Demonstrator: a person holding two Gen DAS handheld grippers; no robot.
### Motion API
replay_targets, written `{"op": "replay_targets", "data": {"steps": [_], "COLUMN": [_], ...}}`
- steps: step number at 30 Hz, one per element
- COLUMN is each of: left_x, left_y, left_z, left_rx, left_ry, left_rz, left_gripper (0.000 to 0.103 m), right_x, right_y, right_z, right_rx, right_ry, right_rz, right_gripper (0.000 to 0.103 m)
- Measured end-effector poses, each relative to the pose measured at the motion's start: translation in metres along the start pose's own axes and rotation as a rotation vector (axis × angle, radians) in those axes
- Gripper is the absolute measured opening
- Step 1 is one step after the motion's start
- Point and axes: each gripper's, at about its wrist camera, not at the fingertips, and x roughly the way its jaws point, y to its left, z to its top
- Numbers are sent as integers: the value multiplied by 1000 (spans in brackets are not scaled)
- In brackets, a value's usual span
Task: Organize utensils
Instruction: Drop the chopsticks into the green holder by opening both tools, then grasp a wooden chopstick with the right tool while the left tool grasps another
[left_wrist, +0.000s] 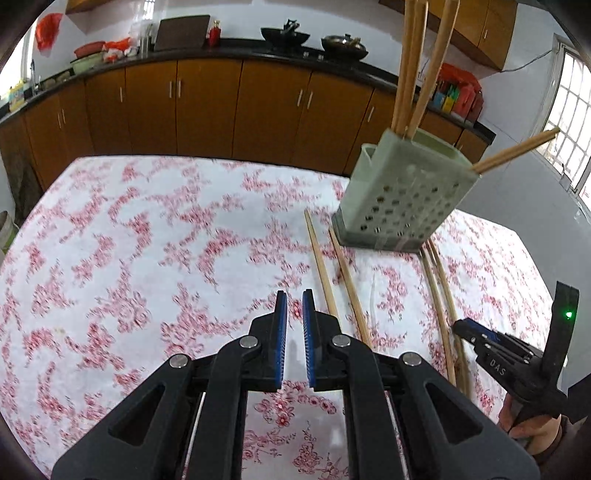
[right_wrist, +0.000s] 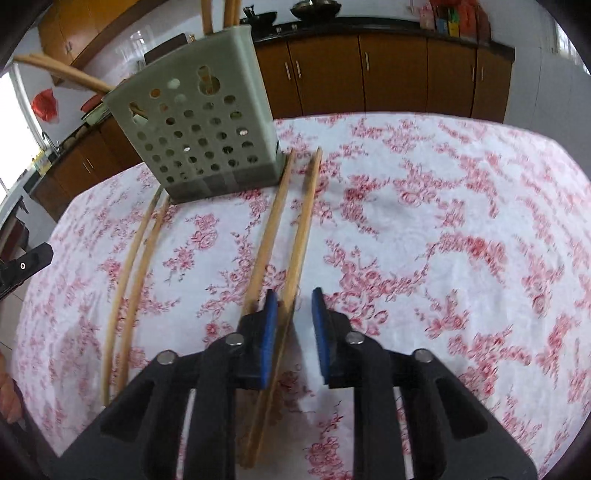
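Your right claw (right_wrist: 293, 306) is hovering low over the bench (right_wrist: 443, 229) with its blue pads parted moderately and gripping nothing; one chopstick (right_wrist: 301, 236) of the near pair is running up between the pads, hugging the left one, while its mate (right_wrist: 271, 221) is lying just outside that pad. Both sticks are pointing their long axes toward about 12 o'clock from the claw, ending beside the base of the holder (right_wrist: 207, 129), which is standing at roughly 11 o'clock. A second pair (right_wrist: 136, 273) is lying further out at 10 o'clock, bowed by the lens. Your left claw (left_wrist: 294, 306) is hanging empty over bare cloth, its pads only narrowly apart, with the nearest sticks off at 1 o'clock, so the right hand is plainly the nearer one for this pickup. The chopsticks are looking like slim, smooth pale wood, likely to roll on the floral cloth; the holder is a grey-green plastic box with round perforations, already carrying several sticks (left_wrist: 410, 66) upright or leaning in it. You are probably needing to close across the stick's width.
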Motion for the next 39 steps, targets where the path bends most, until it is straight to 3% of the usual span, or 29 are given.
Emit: {"op": "replay_targets", "data": {"steps": [9, 12, 19, 22, 25, 33, 39], "left_x": [28, 36, 52, 57, 58, 55, 52], "left_y": [-17, -25, -42, -46, -45, 13, 41], "left_z": [-15, -19, -25, -30, -32, -13, -7], "left_rx": [19, 42, 87, 103, 118, 25, 32], "left_ry": [80, 97, 115, 111, 98, 86, 86], "left_rz": [-64, -65, -18, 11, 55, 156, 139], "left_gripper": [9, 27, 29, 25, 9, 8, 8], "right_x": [-6, -8, -9, -9, -9, -5, -1], "right_y": [-50, -56, -53, -54, -55, -45, -39], "right_z": [3, 0, -4, -3, -3, -2, 1], "right_rx": [129, 120, 90, 90, 88, 68, 51], "right_ry": [-33, -35, -41, -40, -41, -38, -45], "right_rz": [-92, -89, -100, -99, -100, -60, -74], "right_gripper": [8, 8, 8, 8, 8, 8, 8]}}
